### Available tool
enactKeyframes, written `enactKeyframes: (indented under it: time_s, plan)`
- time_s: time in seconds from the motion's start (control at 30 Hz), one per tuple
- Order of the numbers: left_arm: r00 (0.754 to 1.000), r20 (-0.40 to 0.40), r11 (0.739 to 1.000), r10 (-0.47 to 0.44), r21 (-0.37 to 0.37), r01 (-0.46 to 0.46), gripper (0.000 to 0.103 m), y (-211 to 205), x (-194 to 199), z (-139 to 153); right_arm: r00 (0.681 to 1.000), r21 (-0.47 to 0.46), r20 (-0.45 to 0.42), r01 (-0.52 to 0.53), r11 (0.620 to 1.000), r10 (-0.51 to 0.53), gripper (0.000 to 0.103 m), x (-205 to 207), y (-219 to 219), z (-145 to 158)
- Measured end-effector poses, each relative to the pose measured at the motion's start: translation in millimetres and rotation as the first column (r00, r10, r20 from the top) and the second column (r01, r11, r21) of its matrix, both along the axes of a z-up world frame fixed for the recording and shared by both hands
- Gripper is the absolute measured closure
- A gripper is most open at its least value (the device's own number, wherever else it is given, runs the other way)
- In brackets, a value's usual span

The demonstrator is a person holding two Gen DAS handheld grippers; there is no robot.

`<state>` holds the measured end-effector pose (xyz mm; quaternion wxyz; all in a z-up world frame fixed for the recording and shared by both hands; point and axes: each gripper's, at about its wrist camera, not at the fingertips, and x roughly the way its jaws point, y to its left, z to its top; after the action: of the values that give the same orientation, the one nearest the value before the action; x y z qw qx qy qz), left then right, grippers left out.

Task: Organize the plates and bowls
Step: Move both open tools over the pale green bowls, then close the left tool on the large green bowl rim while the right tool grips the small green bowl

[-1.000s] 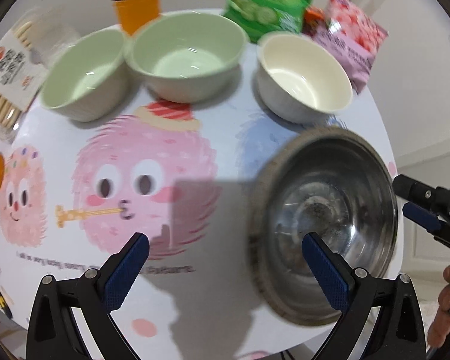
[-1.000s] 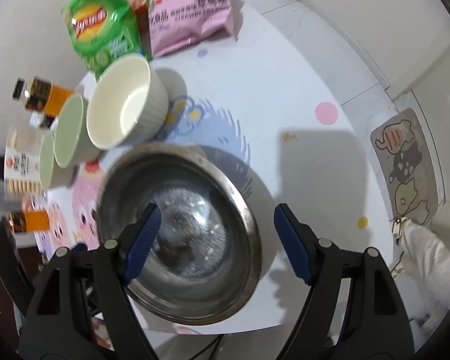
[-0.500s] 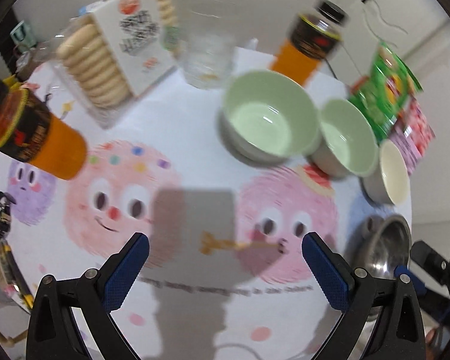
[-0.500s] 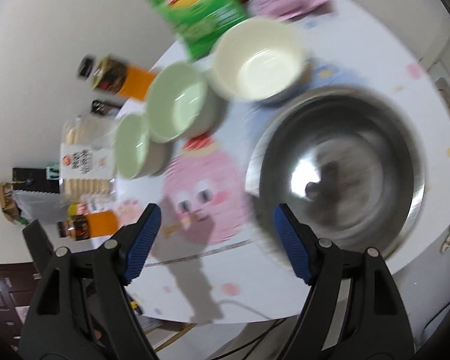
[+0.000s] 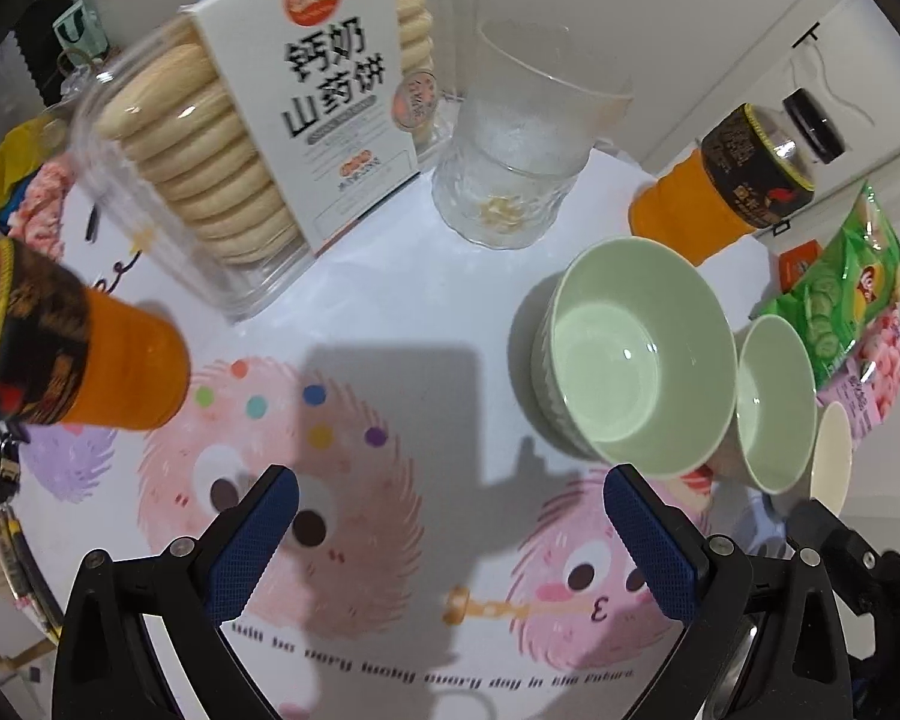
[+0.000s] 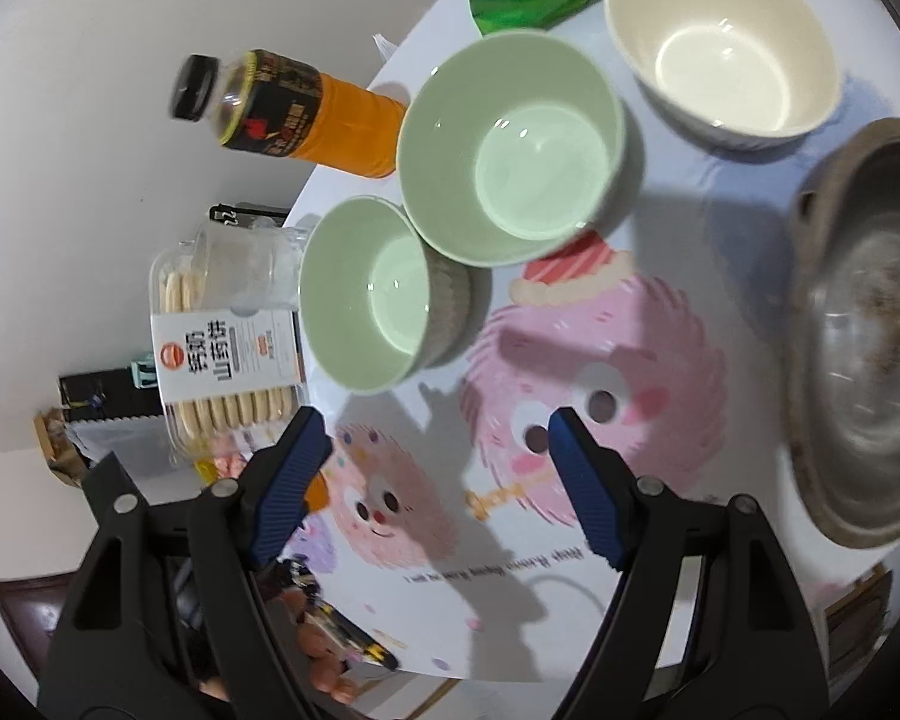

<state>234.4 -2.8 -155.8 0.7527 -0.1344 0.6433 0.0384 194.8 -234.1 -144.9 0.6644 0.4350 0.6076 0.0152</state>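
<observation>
Two pale green bowls stand side by side on the cartoon-print tablecloth: one (image 5: 630, 354) (image 6: 366, 294) close to a glass, the other (image 5: 774, 402) (image 6: 510, 138) touching it. Beyond them a cream bowl (image 5: 831, 462) (image 6: 720, 42) stands apart. A steel bowl (image 6: 870, 330) sits at the right edge of the right wrist view. My left gripper (image 5: 450, 516) hovers open over the cloth, left of the green bowls, holding nothing. My right gripper (image 6: 438, 438) is also open and empty, in front of the smaller-looking green bowl.
A biscuit pack (image 5: 258, 120), a clear glass (image 5: 510, 150) and two orange drink bottles (image 5: 78, 354) (image 5: 720, 192) stand at the back and left. A green crisp bag (image 5: 840, 300) and a pink packet lie behind the bowls. A hand (image 6: 324, 660) shows below the table edge.
Both views have swept leftward across the table, from over the steel bowl to the green bowls and the biscuit pack. Both grippers stayed open and empty.
</observation>
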Motion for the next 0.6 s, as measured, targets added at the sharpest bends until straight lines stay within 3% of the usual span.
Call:
enactKeyframes:
  time_s: [0.37,0.47,0.6]
  plan:
    - [0.992,-0.044,0.992,-0.116,0.047,0.118,0.000,-16.4,38.5,-29.4,0.996,0.057,-0.084,-0.005,0.998,0.010,0.030,39.8,14.7,-43.7]
    - [0.991,-0.043,0.991,-0.128,0.041,0.129,0.000,-18.1,45.9,-32.4,0.995,0.060,-0.102,-0.002,0.998,0.008,0.032,46.8,15.9,-51.8]
    - [0.989,-0.055,0.986,-0.136,0.087,0.141,0.000,-20.8,57.0,-37.3,0.993,0.072,-0.117,0.005,0.997,0.003,0.033,52.5,15.3,-58.6]
